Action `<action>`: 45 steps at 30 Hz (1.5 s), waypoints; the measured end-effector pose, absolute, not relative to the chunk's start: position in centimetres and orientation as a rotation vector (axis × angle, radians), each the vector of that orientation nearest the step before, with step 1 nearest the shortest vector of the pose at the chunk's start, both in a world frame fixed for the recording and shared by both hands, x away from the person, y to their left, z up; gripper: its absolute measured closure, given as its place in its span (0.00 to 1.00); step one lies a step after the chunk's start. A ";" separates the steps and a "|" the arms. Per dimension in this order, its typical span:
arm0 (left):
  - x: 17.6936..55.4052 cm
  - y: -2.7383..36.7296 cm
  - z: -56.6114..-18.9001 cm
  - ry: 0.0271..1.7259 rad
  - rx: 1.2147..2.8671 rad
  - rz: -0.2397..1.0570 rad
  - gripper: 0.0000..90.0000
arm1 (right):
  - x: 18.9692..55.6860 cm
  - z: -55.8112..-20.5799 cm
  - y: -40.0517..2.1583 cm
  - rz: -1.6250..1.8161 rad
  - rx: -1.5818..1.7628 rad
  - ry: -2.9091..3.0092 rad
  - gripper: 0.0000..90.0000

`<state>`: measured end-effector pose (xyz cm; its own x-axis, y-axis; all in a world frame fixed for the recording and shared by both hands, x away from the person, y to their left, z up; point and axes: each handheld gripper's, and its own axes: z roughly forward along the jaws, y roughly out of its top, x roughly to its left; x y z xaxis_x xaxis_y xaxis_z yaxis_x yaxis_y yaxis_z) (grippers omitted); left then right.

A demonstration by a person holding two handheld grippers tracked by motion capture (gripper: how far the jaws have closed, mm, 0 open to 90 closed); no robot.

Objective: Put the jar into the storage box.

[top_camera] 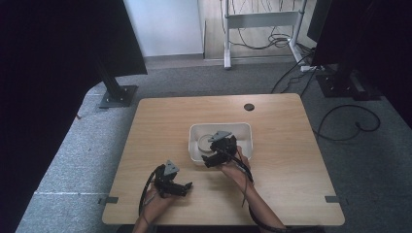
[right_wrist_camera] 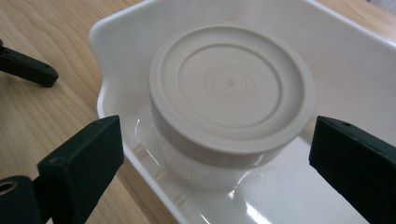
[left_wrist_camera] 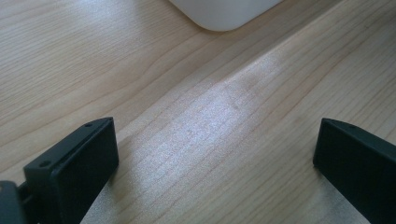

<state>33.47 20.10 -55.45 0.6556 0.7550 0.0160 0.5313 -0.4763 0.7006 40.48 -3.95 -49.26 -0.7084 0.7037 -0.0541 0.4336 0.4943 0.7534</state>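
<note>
A white plastic bin sits mid-table, and a round container with a beige lid stands upright inside it near the left wall. My right gripper hovers over the bin's near left edge, open, its jaws spread wider than the lid with nothing between them. My left gripper rests low over bare wood at the front left, open and empty. A corner of the white bin shows ahead of the left gripper. In the right gripper view, the right gripper frames the container.
The wooden table has a dark round grommet near its far edge. Black stands, cables and a white desk frame stand on the carpet beyond. The left gripper's jaw tip shows at the left in the right gripper view.
</note>
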 end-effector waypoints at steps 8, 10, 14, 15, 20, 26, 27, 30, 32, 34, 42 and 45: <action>33.5 20.1 -55.4 0.991 2.195 0.426 0.00 | 39.8 -48.8 -5.0 1.081 0.926 2.401 0.03; 33.5 20.1 -55.4 0.991 2.195 0.426 0.00 | 39.7 -48.7 -5.2 1.082 0.921 2.399 0.03; 33.5 20.1 -55.4 0.989 2.197 0.426 0.00 | 39.4 -48.6 -5.8 1.095 0.912 2.401 0.03; 33.5 20.1 -55.4 0.989 2.197 0.426 0.00 | 39.3 -48.6 -5.9 1.094 0.910 2.402 0.03; 33.5 20.1 -55.4 0.991 2.194 0.426 0.00 | 39.0 -48.5 -6.4 1.096 0.899 2.410 0.03; 33.5 20.1 -55.4 0.991 2.194 0.426 0.00 | 38.4 -48.7 -7.1 1.100 0.886 2.416 0.03; 33.5 20.1 -55.4 0.991 2.194 0.426 0.00 | 38.3 -48.7 -7.2 1.101 0.882 2.415 0.03; 33.5 20.1 -55.4 0.991 2.194 0.426 0.00 | 38.1 -48.8 -7.6 1.103 0.881 2.413 0.03; 33.5 20.1 -55.4 0.991 2.194 0.426 0.00 | 38.0 -48.9 -7.9 1.106 0.882 2.411 0.03; 33.5 20.1 -55.4 0.991 2.194 0.427 0.00 | 37.8 -48.9 -8.2 1.110 0.889 2.409 0.03; 33.5 20.1 -55.4 0.989 2.195 0.428 0.00 | 37.1 -49.0 -9.4 1.127 0.905 2.392 0.03; 33.5 20.1 -55.4 0.990 2.194 0.427 0.00 | 36.9 -49.0 -9.8 1.130 0.908 2.384 0.03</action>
<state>33.47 20.11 -55.45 0.6563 0.7544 0.0167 0.5303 -0.4769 0.7009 36.93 -9.85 -49.05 -0.7337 0.6784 -0.0382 0.4000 0.4766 0.7829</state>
